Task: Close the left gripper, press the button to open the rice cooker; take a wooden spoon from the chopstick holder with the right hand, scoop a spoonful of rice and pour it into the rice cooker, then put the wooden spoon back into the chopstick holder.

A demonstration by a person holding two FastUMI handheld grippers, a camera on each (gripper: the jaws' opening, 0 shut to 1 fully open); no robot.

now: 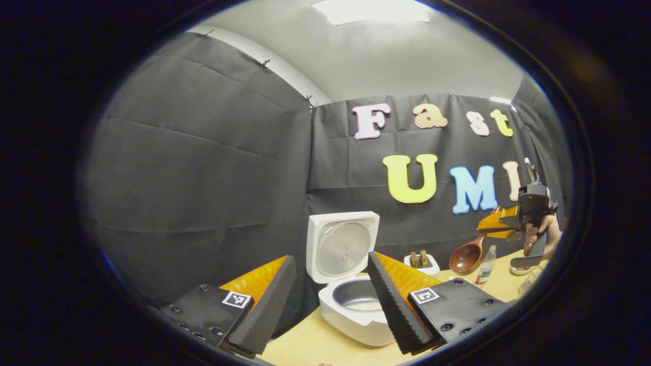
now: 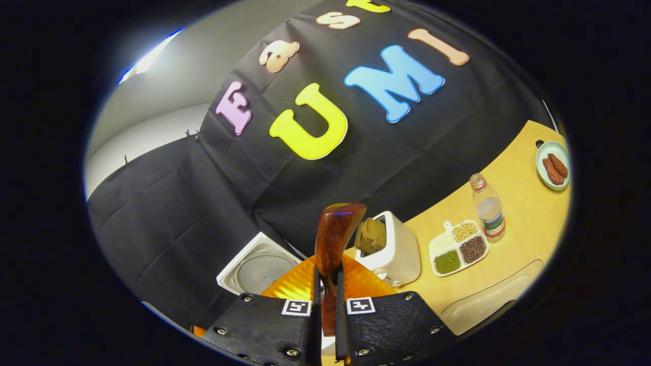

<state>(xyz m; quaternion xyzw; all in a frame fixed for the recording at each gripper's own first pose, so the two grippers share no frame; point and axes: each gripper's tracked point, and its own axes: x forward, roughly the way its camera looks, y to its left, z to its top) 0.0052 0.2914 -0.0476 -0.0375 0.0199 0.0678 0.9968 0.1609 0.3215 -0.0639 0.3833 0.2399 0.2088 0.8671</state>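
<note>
The left gripper (image 1: 330,300) hangs with jaws spread wide. The right gripper (image 2: 325,325), held by a hand (image 1: 540,235), has both fingers clamped together.

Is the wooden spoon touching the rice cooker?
Apart. The left gripper view shows the wooden spoon held up by the right gripper, well off to one side of the open rice cooker.

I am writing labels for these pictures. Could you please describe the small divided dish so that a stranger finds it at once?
Start at the wooden table and find the white toaster with bread in it. The divided dish lies between that toaster and the clear bottle. It alone has three compartments, holding green, pale and dark grains.
</note>
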